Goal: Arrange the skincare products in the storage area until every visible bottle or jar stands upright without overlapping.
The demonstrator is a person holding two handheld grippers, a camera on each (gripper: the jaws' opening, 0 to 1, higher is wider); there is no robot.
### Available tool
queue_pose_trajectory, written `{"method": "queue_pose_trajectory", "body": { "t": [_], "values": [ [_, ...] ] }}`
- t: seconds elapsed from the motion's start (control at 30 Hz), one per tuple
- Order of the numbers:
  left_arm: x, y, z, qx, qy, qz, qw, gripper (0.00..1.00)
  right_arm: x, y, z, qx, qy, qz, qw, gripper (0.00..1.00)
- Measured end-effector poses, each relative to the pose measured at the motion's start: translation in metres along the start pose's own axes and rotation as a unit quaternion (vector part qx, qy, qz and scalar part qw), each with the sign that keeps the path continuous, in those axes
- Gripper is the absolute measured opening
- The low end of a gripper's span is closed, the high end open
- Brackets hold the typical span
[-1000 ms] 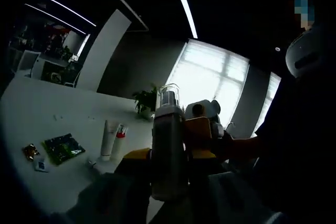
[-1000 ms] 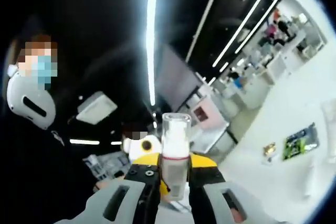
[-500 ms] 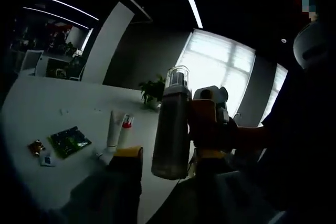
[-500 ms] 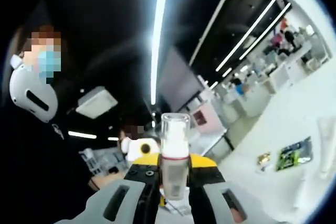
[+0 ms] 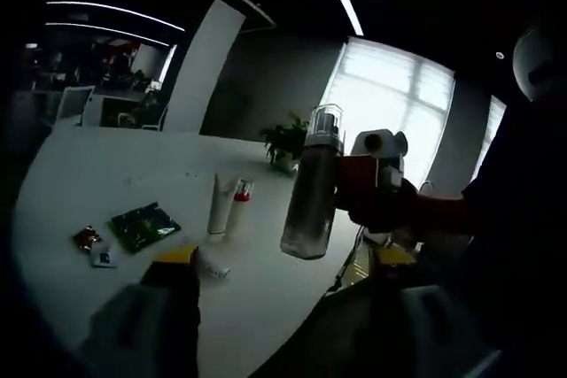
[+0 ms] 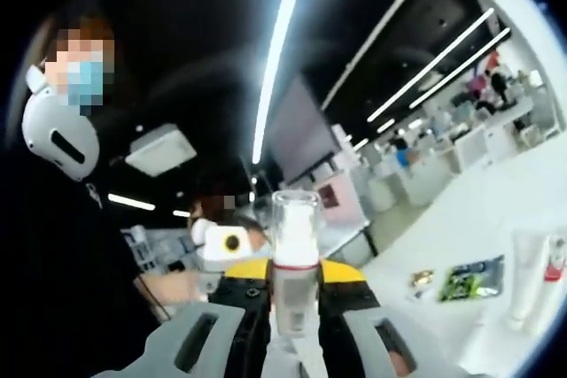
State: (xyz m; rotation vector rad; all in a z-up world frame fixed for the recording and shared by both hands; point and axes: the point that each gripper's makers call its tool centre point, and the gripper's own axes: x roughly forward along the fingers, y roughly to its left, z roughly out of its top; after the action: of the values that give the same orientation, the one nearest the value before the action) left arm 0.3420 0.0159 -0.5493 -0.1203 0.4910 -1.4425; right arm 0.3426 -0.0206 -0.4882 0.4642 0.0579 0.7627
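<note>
R gripper (image 6: pixel 294 343) fingers clamped on pump bottle (image 6: pixel 294 258), held off white surface (image 5: pixel 106 174). L gripper (image 5: pixel 283 307) fingers spread wide, bottle between/beyond them, untouched.

I see a dark room. Bright light comes from the big window (image 5: pixel 394 104) and long ceiling lights (image 6: pixel 282 37). Edges bend and blur. The table (image 5: pixel 80 183) glows white.

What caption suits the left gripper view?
Right claw holds a pump bottle above a white table with tubes.
</note>
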Motion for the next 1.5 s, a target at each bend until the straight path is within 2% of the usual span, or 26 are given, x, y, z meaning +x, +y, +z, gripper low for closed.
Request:
{"method": "queue_pose_trajectory", "body": {
  "t": [0.13, 0.53, 0.67, 0.93, 1.33, 1.5],
  "values": [
    [-0.001, 0.002, -0.004, 0.004, 0.004, 0.016, 0.9999, 0.84, -0.003, -0.004, -0.002, -0.020, 0.007, -0.001, 0.9998, 0.10],
    [-0.008, 0.008, -0.019, 0.006, 0.031, 0.058, 0.9978, 0.99, -0.015, -0.020, -0.006, -0.051, 0.030, 0.001, 0.9983, 0.10],
    [-0.012, 0.013, -0.024, 0.006, 0.042, 0.075, 0.9963, 0.99, -0.019, -0.029, -0.011, -0.068, 0.047, -0.004, 0.9965, 0.10],
    [-0.012, 0.015, -0.031, -0.007, 0.049, 0.088, 0.9949, 0.99, -0.028, -0.046, -0.025, -0.107, 0.091, -0.012, 0.9901, 0.10],
    [-0.014, 0.024, -0.034, -0.035, 0.042, 0.119, 0.9914, 0.97, -0.047, -0.079, -0.035, -0.119, 0.106, -0.038, 0.9864, 0.10],
    [-0.015, 0.027, -0.041, -0.047, 0.044, 0.129, 0.9895, 0.95, -0.055, -0.093, -0.040, -0.129, 0.111, -0.049, 0.9841, 0.10]
  ]
}}
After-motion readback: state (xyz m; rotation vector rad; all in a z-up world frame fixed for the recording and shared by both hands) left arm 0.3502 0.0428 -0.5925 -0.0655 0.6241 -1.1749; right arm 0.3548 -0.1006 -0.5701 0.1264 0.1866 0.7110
